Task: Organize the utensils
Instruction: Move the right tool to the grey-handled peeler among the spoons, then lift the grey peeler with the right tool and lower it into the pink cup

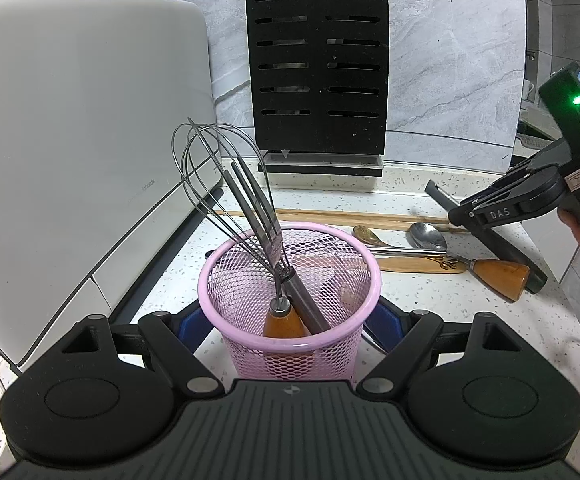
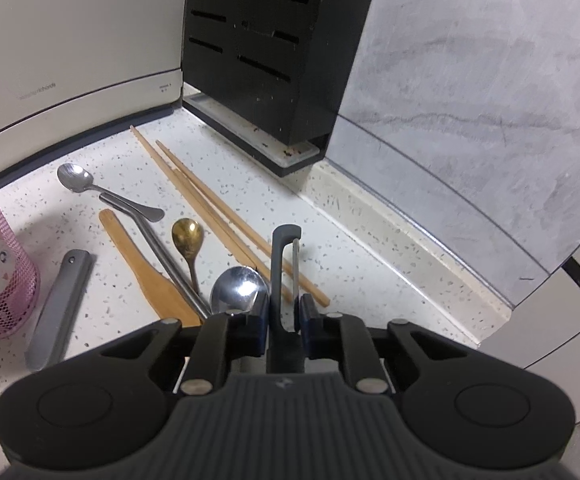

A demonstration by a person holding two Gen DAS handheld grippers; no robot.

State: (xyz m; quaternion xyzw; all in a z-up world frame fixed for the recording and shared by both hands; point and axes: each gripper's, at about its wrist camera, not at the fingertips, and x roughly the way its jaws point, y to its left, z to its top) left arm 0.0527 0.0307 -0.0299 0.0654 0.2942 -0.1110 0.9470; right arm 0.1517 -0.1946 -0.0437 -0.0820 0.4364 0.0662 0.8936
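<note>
A pink mesh cup (image 1: 290, 344) stands on the speckled counter between the blue pads of my left gripper (image 1: 288, 320), which is shut on its sides. A wire whisk (image 1: 226, 184) with a wooden handle and a grey steel utensil (image 1: 309, 308) lean inside it. My right gripper (image 2: 284, 312) is shut on the handle of a dark grey peeler (image 2: 284, 264), whose blade end points away over the wooden chopsticks (image 2: 218, 208). In the left wrist view, the right gripper (image 1: 465, 212) is at the right, in a person's hand.
Loose on the counter lie a small silver spoon (image 2: 76, 178), a gold spoon (image 2: 187, 234), a large silver spoon (image 2: 238, 288), a wooden spatula (image 2: 146, 276) and a grey handle (image 2: 60, 312). A black knife block (image 1: 317, 68) stands at the wall, a white appliance (image 1: 70, 120) to the left.
</note>
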